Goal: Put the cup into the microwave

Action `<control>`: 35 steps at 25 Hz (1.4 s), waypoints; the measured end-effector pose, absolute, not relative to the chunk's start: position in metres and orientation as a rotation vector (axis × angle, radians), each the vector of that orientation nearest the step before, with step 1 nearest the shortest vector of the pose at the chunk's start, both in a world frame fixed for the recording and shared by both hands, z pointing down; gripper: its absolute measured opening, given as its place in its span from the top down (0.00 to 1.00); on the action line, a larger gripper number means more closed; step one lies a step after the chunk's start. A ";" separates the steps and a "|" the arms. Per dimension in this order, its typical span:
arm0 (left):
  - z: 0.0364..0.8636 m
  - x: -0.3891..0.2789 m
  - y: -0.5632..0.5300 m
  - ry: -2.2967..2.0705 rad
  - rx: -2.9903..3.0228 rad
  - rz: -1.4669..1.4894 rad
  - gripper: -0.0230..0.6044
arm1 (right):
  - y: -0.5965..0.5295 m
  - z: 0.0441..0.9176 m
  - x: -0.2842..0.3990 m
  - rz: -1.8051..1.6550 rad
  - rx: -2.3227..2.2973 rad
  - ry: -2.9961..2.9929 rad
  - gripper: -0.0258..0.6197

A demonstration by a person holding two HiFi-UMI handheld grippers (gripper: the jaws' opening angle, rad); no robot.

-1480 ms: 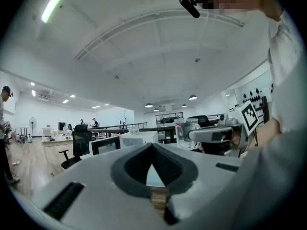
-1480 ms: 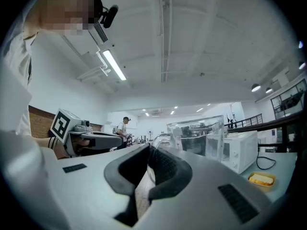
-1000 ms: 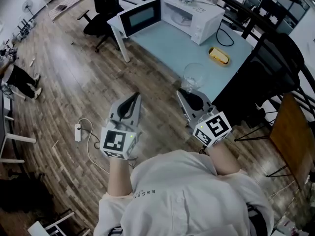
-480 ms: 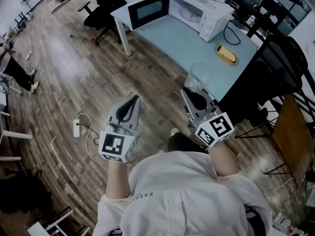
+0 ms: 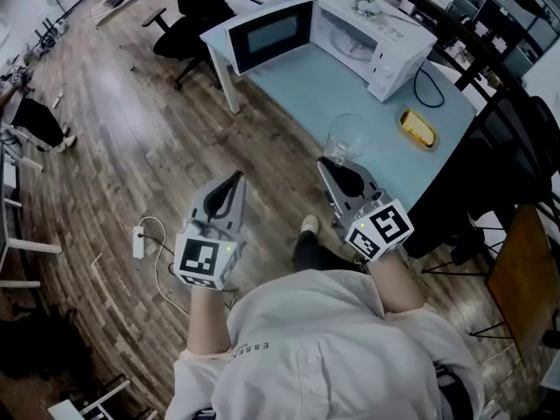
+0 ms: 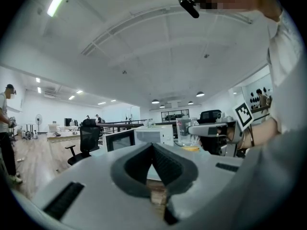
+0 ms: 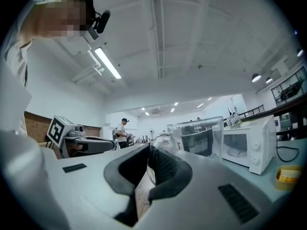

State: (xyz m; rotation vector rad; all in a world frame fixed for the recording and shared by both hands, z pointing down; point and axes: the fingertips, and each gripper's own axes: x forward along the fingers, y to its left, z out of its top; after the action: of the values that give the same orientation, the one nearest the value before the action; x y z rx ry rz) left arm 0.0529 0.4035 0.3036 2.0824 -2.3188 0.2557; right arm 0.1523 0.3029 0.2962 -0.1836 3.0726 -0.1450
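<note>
A clear glass cup (image 5: pixel 344 138) hangs over the near edge of the pale blue table (image 5: pixel 324 81), with my right gripper (image 5: pixel 329 164) shut on its rim. In the right gripper view the cup (image 7: pixel 196 137) stands just beyond the closed jaws. The white microwave (image 5: pixel 372 38) sits at the far end of the table, its door (image 5: pixel 271 33) swung open to the left. My left gripper (image 5: pixel 237 179) is shut and holds nothing; it hovers over the wooden floor left of the table. From the left gripper view the microwave (image 6: pixel 153 135) shows straight ahead.
A yellow object (image 5: pixel 417 128) lies on the table's right side, near a black cable. A black office chair (image 5: pixel 194 11) stands beyond the table's left corner. A white power strip (image 5: pixel 138 241) with its cord lies on the floor. A person (image 5: pixel 35 121) stands far left.
Both grippers have moved toward the table together, the right one still shut on the cup. The microwave and table have shifted right and lower in the head view.
</note>
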 end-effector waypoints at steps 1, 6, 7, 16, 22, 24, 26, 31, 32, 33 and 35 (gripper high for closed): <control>0.303 0.046 0.388 -2.321 2.078 0.267 0.96 | 0.287 0.295 0.144 -0.150 -0.175 3.067 0.93; 0.291 0.013 0.293 -2.299 2.099 0.302 0.96 | 0.202 0.287 0.111 -0.187 -0.161 3.051 0.93; 0.289 0.008 0.273 -2.289 2.111 0.307 0.96 | 0.186 0.286 0.106 -0.181 -0.157 3.052 0.93; 0.302 -0.014 0.127 -2.141 2.232 0.334 0.96 | 0.075 0.298 0.075 -0.224 -0.195 3.088 0.93; 0.320 -0.024 0.061 -1.991 2.345 0.358 0.96 | 0.025 0.308 0.055 -0.239 -0.290 3.088 0.93; 0.324 -0.034 0.038 -1.938 2.386 0.366 0.96 | 0.007 0.311 0.044 -0.249 -0.340 3.082 0.93; 0.327 -0.046 0.015 -1.886 2.427 0.363 0.96 | -0.011 0.316 0.029 -0.259 -0.388 3.082 0.93; 0.329 -0.080 -0.042 -1.727 2.533 0.333 0.96 | -0.057 0.330 -0.013 -0.282 -0.499 3.070 0.93; 0.330 -0.087 -0.051 -1.693 2.541 0.326 0.96 | -0.065 0.332 -0.020 -0.294 -0.518 3.060 0.93; 0.332 -0.092 -0.060 -1.660 2.554 0.328 0.96 | -0.073 0.334 -0.027 -0.305 -0.532 3.050 0.93; 0.339 -0.102 -0.076 -1.602 2.603 0.362 0.96 | -0.088 0.338 -0.040 -0.318 -0.553 3.036 0.93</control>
State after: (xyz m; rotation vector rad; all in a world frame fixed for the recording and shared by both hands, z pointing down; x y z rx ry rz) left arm -0.1025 -0.0763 0.3389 2.6031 -1.6022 0.3617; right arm -0.0397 -0.0875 0.3378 -0.5530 3.0356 -0.3181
